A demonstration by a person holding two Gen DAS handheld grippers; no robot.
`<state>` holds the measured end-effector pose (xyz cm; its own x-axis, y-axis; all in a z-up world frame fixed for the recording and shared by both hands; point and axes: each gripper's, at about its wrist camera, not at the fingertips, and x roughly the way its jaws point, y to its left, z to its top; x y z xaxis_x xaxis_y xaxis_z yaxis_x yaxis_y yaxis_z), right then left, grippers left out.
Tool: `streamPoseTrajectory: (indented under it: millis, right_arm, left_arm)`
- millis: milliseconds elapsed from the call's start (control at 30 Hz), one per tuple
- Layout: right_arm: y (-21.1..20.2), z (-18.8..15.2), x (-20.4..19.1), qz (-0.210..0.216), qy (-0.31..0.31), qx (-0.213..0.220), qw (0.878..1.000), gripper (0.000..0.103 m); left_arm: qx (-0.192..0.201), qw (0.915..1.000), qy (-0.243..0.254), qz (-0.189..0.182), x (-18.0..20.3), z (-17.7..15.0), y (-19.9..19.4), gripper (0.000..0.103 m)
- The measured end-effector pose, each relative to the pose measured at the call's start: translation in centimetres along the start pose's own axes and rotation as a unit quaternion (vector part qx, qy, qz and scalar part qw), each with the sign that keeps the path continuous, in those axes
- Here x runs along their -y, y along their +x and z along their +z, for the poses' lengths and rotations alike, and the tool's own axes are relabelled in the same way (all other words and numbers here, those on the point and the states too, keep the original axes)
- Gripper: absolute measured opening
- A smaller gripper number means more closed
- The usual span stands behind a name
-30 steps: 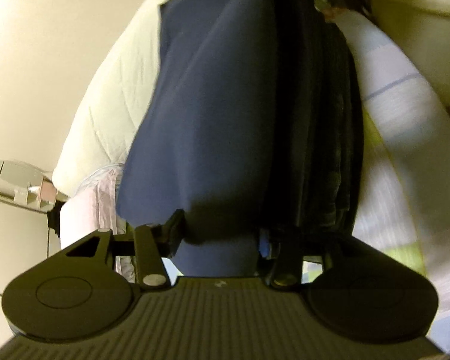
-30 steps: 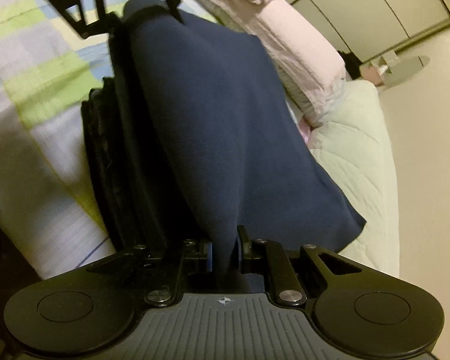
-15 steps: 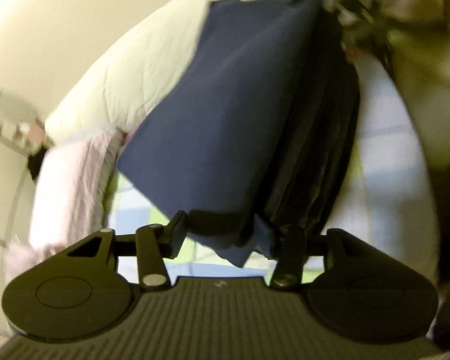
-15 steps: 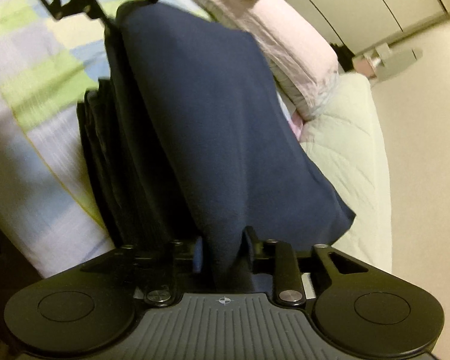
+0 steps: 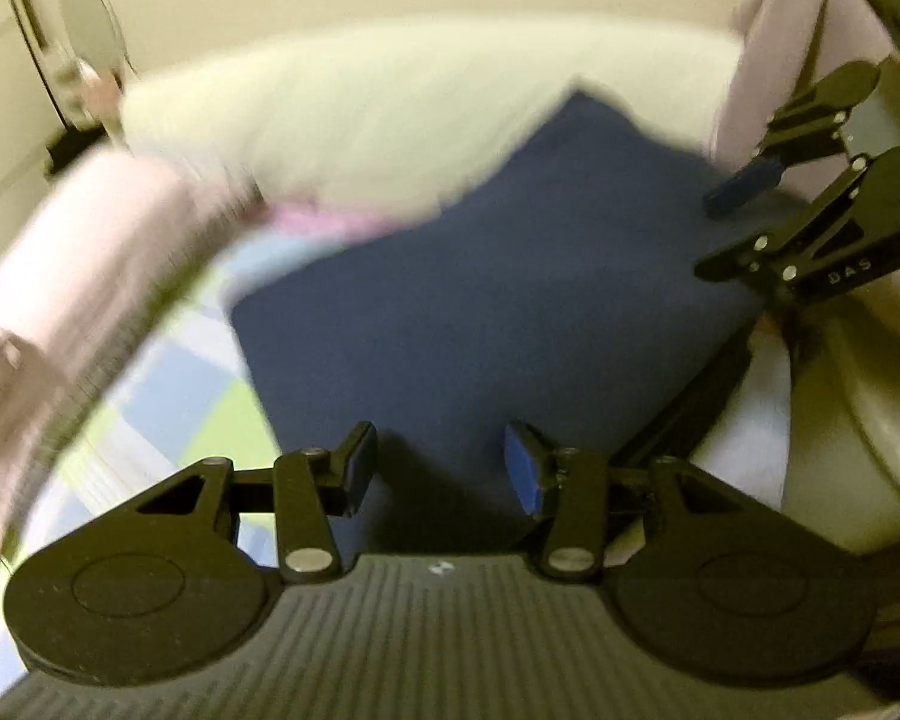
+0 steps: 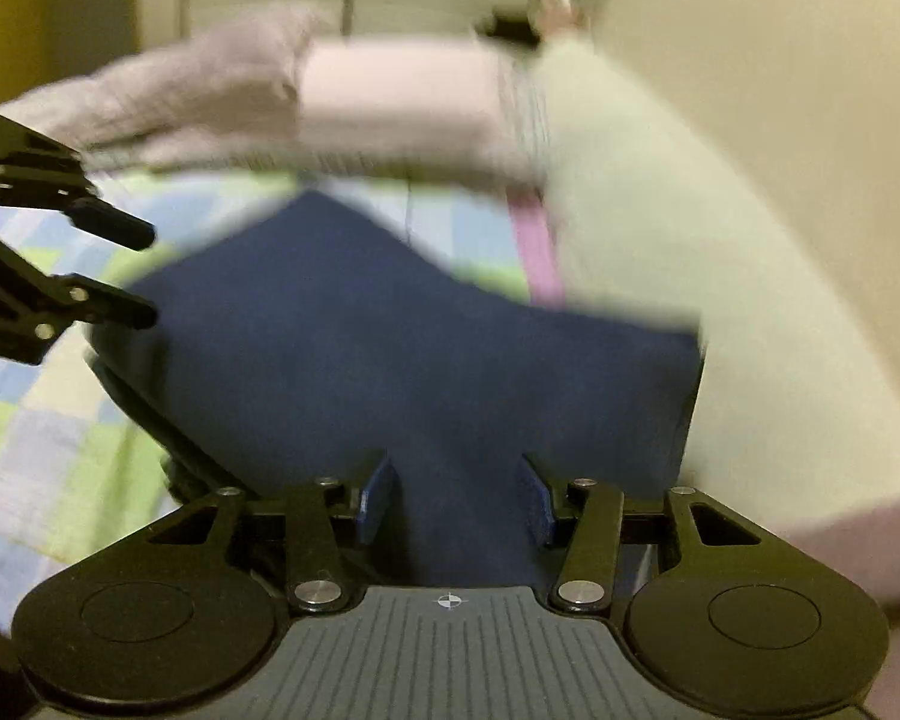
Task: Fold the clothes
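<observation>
Bedding in a checked green-and-blue pattern (image 5: 168, 420) forms the work surface, bordered by a pale quilt (image 5: 390, 114) and a pink pillow (image 6: 396, 102); both views are motion-blurred. A navy garment (image 5: 480, 300) lies spread flat on the bedding as a roughly rectangular panel, with darker layers visible along its lower edge (image 6: 150, 414), which suggests it is folded over on itself.

The left gripper (image 5: 438, 468) sits at one edge of the garment, jaws apart and empty, blue pads facing each other with only cloth below them. The right gripper (image 6: 456, 498) sits at another edge in the same released condition. Each gripper appears in the other's view, so they flank the panel from two sides. This spacing probably keeps the fabric square while it rests flat.
</observation>
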<state>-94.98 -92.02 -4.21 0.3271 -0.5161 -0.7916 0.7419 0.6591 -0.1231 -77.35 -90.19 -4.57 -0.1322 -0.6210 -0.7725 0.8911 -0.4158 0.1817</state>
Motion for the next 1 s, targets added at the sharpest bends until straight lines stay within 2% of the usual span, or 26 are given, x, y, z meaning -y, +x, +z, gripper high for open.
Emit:
streamPoseTrajectory:
  millis: [67, 133, 300, 400, 467, 500, 533, 667, 800, 1000]
  right_arm:
    - [1.2, -1.0, 0.2, 0.005, 0.003, -0.013, 1.000, 0.050]
    - [0.8, -1.2, 0.7, 0.009, 0.012, -0.007, 1.000, 0.050]
    - [-2.4, -1.1, 0.9, -0.003, 0.052, 0.025, 0.998, 0.050]
    - [-4.4, -1.9, 0.2, -0.013, 0.082, 0.038, 0.996, 0.051]
    - [-5.3, -3.0, -1.1, -0.014, 0.106, 0.034, 0.994, 0.070]
    - [-5.8, -3.6, -1.7, -0.015, 0.118, 0.032, 0.992, 0.083]
    - [-6.2, -4.1, -2.5, -0.010, 0.129, 0.029, 0.991, 0.084]
    - [-8.0, -4.8, -5.5, -0.030, 0.184, 0.020, 0.982, 0.084]
    - [-10.0, -5.1, -8.1, -0.055, 0.240, 0.023, 0.969, 0.084]
    - [-13.0, -5.1, -11.6, -0.077, 0.299, 0.024, 0.951, 0.084]
  left_arm:
    - [-0.001, 1.0000, 0.007, 0.001, 0.3, -0.2, 0.1, 0.046]
    - [-0.001, 1.0000, -0.003, 0.009, 0.0, -0.6, -0.7, 0.046]
    - [-0.003, 0.9987, -0.038, 0.032, -1.0, -2.0, -3.1, 0.046]
    - [-0.009, 0.9965, -0.070, 0.044, -1.4, -3.4, -4.6, 0.055]
    - [-0.014, 0.9950, -0.084, 0.052, -1.4, -4.5, -5.3, 0.068]
    - [-0.015, 0.9944, -0.090, 0.052, -1.4, -5.1, -5.7, 0.071]
    - [-0.017, 0.9939, -0.096, 0.052, -1.4, -5.6, -6.1, 0.077]
    - [-0.025, 0.9928, -0.115, 0.022, -1.2, -7.4, -7.5, 0.091]
    - [-0.018, 0.9928, -0.118, -0.009, -1.1, -8.9, -9.4, 0.091]
    - [-0.007, 0.9929, -0.118, -0.014, -1.6, -10.4, -11.8, 0.091]
